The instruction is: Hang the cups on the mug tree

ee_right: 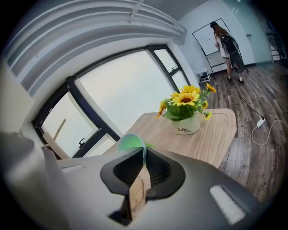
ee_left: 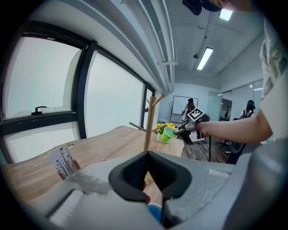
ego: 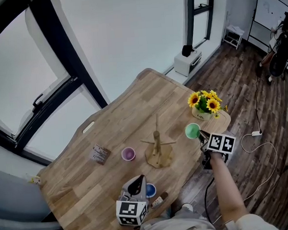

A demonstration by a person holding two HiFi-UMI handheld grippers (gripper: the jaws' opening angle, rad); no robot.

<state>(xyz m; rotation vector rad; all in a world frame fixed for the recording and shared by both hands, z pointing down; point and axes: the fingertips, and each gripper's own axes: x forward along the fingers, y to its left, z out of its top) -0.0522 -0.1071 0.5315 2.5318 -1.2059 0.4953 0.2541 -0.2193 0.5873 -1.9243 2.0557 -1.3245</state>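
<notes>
The right claw [ego: 202, 138] grips the green cup [ego: 192, 131] by its rim near the right edge of the surface [ego: 133, 108], between sunflower pot [ego: 206, 107] and mug tree [ego: 157, 148], with bare wood at upper left, while the left claw [ego: 135, 185] sits closed at lower centre.

blue cup [ego: 150, 189]: half hidden by left hand-held gripper [ego: 136, 183]; card [ego: 100, 154]: print unreadable

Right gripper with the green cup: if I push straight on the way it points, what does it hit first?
Probably bare table: the right gripper and its green cup aim between the mug tree and the flower pot, touching neither. Depth is unclear.
</notes>
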